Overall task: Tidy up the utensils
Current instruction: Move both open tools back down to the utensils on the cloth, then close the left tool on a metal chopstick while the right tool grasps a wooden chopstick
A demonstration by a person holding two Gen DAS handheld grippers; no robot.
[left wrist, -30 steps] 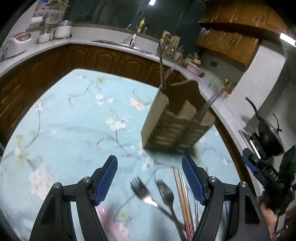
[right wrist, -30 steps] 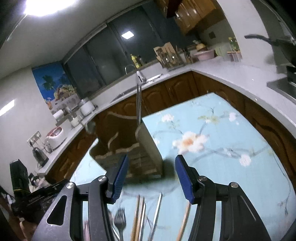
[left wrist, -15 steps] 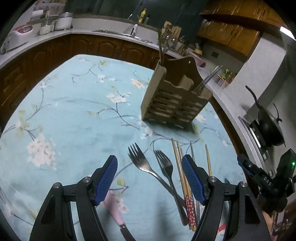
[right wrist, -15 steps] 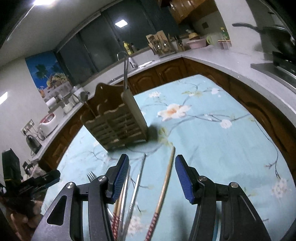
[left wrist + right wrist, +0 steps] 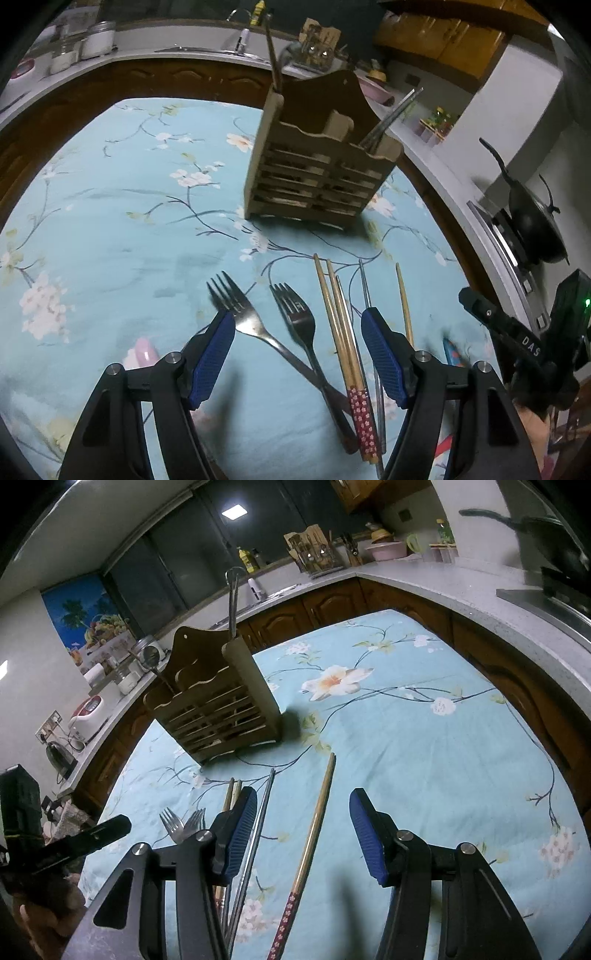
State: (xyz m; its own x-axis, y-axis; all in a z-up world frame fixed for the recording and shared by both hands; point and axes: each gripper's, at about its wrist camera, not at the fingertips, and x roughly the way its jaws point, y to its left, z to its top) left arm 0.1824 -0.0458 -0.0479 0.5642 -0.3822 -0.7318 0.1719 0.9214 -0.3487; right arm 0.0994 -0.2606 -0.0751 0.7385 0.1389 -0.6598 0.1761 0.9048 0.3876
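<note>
A slatted wooden utensil holder (image 5: pixel 317 177) (image 5: pixel 218 709) stands on the floral blue tablecloth (image 5: pixel 110 221), with a few utensils standing in it. In front of it lie two metal forks (image 5: pixel 295 314) (image 5: pixel 181 823), a pair of wooden chopsticks (image 5: pixel 340 325) with red flowered ends, thin metal chopsticks (image 5: pixel 365 291) (image 5: pixel 260 819) and one separate wooden chopstick (image 5: pixel 404 306) (image 5: pixel 317 819). My left gripper (image 5: pixel 297 315) hovers open over the forks and the chopstick pair. My right gripper (image 5: pixel 303 794) is open above the single chopstick, holding nothing.
A pink-handled utensil (image 5: pixel 142 350) lies left of the forks. A grey counter (image 5: pixel 461 590) wraps around the table, with a black wok (image 5: pixel 535 225) on the stove at the right. Each view shows the other hand-held gripper at its edge.
Both grippers have tipped down and sunk toward the loose utensils. The holder has slid up the views, and the forks and chopsticks now fill the space between the fingers.
</note>
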